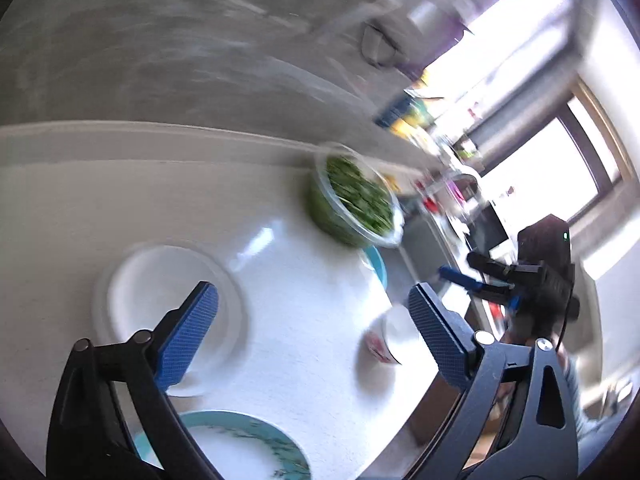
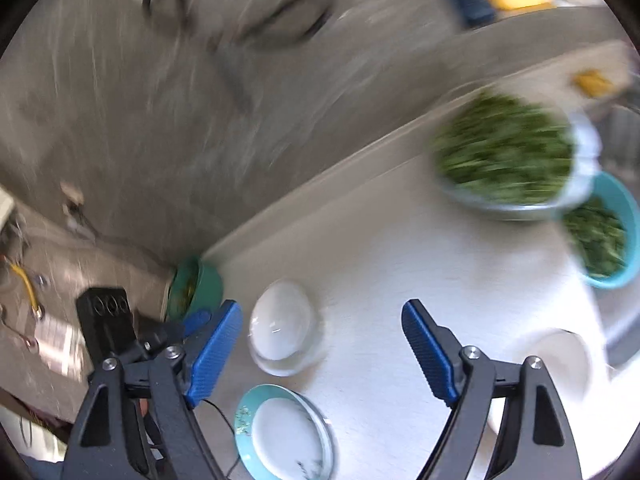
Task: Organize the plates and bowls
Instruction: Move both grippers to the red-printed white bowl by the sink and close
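Hovering above the white surface (image 2: 380, 240), both grippers hang with fingers spread wide and nothing held: the left gripper (image 1: 312, 300) between a white plate (image 1: 168, 312) and a small white bowl (image 1: 394, 334), the right gripper (image 2: 322, 320) just beside stacked white bowls (image 2: 282, 326). Nearer me lies a teal-rimmed plate (image 2: 280, 436); farther off stand a glass bowl of greens (image 2: 508, 152) and a teal bowl (image 2: 608, 232), also filled. These look like glazed crockery: stiff, slick, breakable, fairly heavy. I'd pinch each across its rim. No brand or writing can be read through the blur.
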Demonstrator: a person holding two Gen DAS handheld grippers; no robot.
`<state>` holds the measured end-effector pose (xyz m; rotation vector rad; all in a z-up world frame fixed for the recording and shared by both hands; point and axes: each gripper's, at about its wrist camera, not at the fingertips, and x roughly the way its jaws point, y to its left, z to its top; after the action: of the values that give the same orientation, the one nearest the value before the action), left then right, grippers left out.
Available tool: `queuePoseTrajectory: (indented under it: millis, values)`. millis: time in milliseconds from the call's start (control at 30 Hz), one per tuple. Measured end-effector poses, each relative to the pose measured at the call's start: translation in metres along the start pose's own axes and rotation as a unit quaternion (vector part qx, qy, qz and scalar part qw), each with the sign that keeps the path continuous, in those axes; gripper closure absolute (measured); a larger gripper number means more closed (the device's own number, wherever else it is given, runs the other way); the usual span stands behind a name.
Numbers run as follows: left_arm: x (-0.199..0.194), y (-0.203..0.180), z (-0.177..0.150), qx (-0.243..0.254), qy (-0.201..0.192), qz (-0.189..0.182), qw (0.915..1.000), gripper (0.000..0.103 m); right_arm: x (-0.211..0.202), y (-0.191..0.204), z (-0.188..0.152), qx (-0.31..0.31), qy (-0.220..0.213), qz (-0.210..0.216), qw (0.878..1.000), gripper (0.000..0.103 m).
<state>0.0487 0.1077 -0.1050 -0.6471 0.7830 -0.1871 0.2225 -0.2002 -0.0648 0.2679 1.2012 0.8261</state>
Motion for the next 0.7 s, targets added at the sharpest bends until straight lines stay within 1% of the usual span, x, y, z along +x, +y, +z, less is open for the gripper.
queuePoseTrajectory:
  millis: [33, 100, 133, 167, 200, 233, 267, 300, 367, 433, 533, 600, 633, 700]
  values:
    - [0.007, -0.014, -0.006, 0.016, 0.004, -0.005, 0.9999, 0.0, -0.03, -0.022, -0.004, 0.013, -0.021, -0.006, 1.0, 0.016]
    - [0.02, -0.038, -0.019, 0.043, 0.012, -0.018, 0.9988, 0.0, -0.063, -0.051, -0.008, 0.031, -0.045, -0.014, 0.998, 0.007]
    - [0.028, -0.05, -0.026, 0.054, 0.017, -0.014, 0.9983, 0.0, -0.085, -0.073, -0.014, 0.046, -0.058, -0.011, 0.997, 0.001]
    - [0.034, -0.059, -0.031, 0.061, 0.021, -0.01, 0.9979, 0.0, -0.093, -0.085, -0.016, 0.053, -0.064, -0.007, 0.997, 0.0]
    - [0.048, -0.071, -0.04, 0.071, 0.03, -0.003, 0.997, 0.0, -0.101, -0.099, -0.02, 0.059, -0.072, -0.002, 0.996, 0.0]
    - [0.057, -0.078, -0.044, 0.072, 0.036, 0.001, 0.9967, 0.0, -0.11, -0.118, -0.026, 0.063, -0.074, 0.001, 0.995, 0.0]
    - [0.07, -0.087, -0.052, 0.072, 0.047, 0.006, 0.9963, 0.0, -0.112, -0.133, -0.028, 0.067, -0.067, -0.002, 0.996, 0.0]
    - [0.087, -0.096, -0.061, 0.068, 0.061, 0.011, 0.9957, 0.0, -0.113, -0.148, -0.032, 0.072, -0.059, -0.004, 0.996, 0.0]
    - [0.108, -0.107, -0.074, 0.066, 0.074, 0.02, 0.9949, 0.0, -0.111, -0.167, -0.043, 0.079, -0.045, 0.0, 0.996, 0.0]
    - [0.132, -0.118, -0.089, 0.07, 0.083, 0.036, 0.9935, 0.0, -0.103, -0.193, -0.049, 0.089, -0.027, 0.013, 0.996, 0.0]
    - [0.169, -0.127, -0.103, 0.058, 0.094, 0.049, 0.9927, 0.0, -0.078, -0.217, -0.053, 0.097, 0.0, 0.023, 0.995, 0.0]
    - [0.193, -0.134, -0.112, 0.072, 0.102, 0.069, 0.9898, 0.0, -0.062, -0.229, -0.058, 0.1, 0.028, 0.029, 0.994, 0.0]
    - [0.2, -0.133, -0.115, 0.076, 0.106, 0.069, 0.9891, 0.0, -0.056, -0.232, -0.059, 0.097, 0.038, 0.033, 0.994, 0.0]
    - [0.224, -0.13, -0.127, 0.081, 0.128, 0.09, 0.9844, 0.0, -0.041, -0.237, -0.062, 0.087, 0.063, 0.038, 0.994, 0.0]
